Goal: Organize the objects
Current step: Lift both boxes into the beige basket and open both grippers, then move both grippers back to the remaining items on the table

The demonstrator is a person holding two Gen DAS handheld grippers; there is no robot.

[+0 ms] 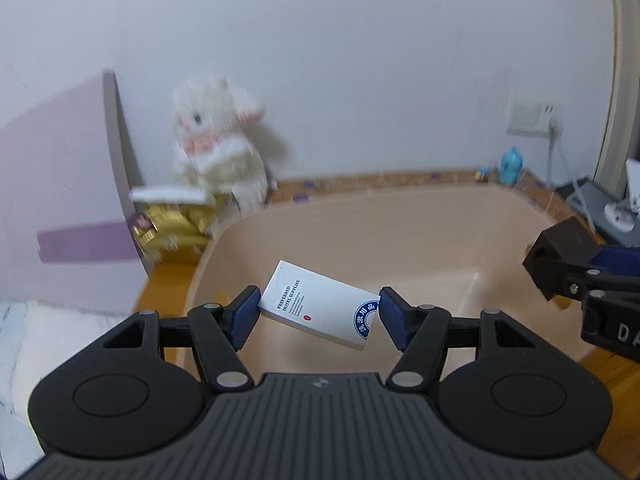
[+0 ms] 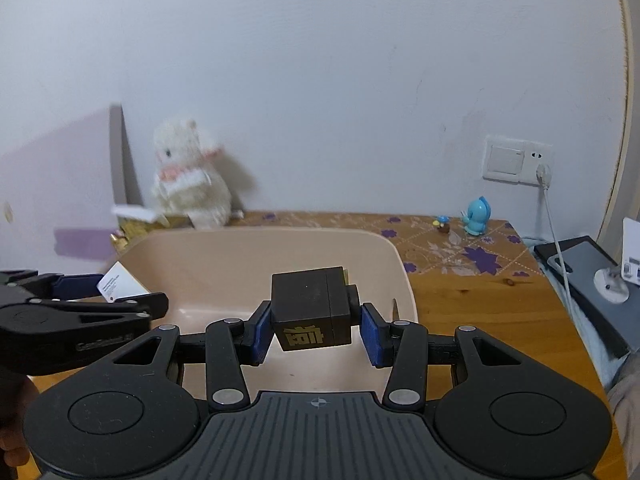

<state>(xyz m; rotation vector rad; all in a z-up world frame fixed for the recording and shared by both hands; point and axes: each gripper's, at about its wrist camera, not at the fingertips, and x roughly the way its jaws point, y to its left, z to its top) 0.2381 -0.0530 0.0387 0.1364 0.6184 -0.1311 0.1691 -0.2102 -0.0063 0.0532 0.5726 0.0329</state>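
Two views are given. In the left wrist view, a white box (image 1: 320,304) is pinched tilted between the left gripper (image 1: 318,314) jaws, above the pink basin (image 1: 400,232). In the right wrist view, a black box (image 2: 312,312) is touched by one right gripper (image 2: 312,332) pad only; a slip onto the tabletop (image 2: 480,300) could follow.

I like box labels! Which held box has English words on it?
The white box in the left gripper: it reads "Preferred Hotel Supplies". The black box in the right gripper shows a gold character.
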